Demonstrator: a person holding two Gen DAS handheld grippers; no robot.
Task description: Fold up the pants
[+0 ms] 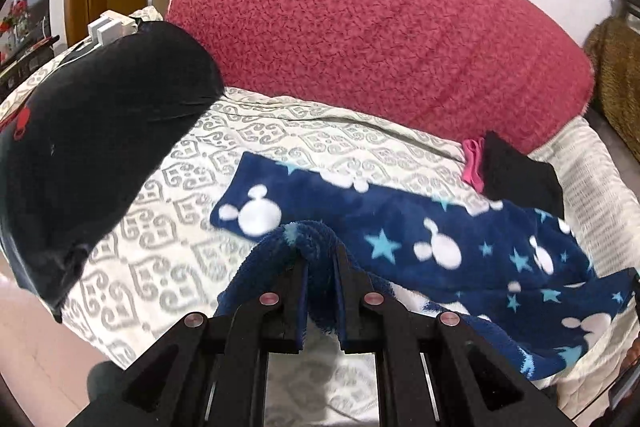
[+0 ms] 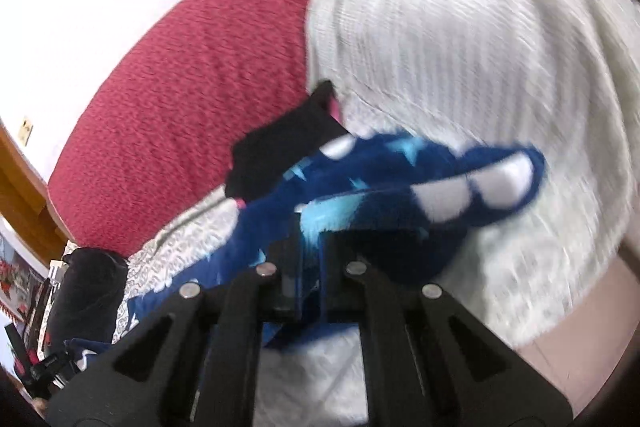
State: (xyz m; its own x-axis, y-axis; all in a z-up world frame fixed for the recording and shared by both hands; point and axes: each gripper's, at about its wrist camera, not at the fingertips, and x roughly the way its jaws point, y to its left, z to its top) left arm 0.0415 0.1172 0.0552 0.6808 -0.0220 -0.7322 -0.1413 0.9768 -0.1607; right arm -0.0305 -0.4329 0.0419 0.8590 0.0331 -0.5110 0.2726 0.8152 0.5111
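Observation:
Navy fleece pants (image 1: 400,231) with white mouse heads and light blue stars lie across the patterned sofa cover. My left gripper (image 1: 320,255) is shut on a bunched edge of the pants, lifted above the seat. In the right wrist view, my right gripper (image 2: 310,227) is shut on the other end of the pants (image 2: 440,187), which hangs over the fingers; this view is motion-blurred.
A red textured cushion (image 1: 380,27) forms the sofa back. A black pillow (image 1: 88,131) sits at the left. A folded black garment (image 1: 520,175) with a pink item (image 1: 472,163) lies at the right. A white knitted throw (image 2: 480,47) covers the right armrest.

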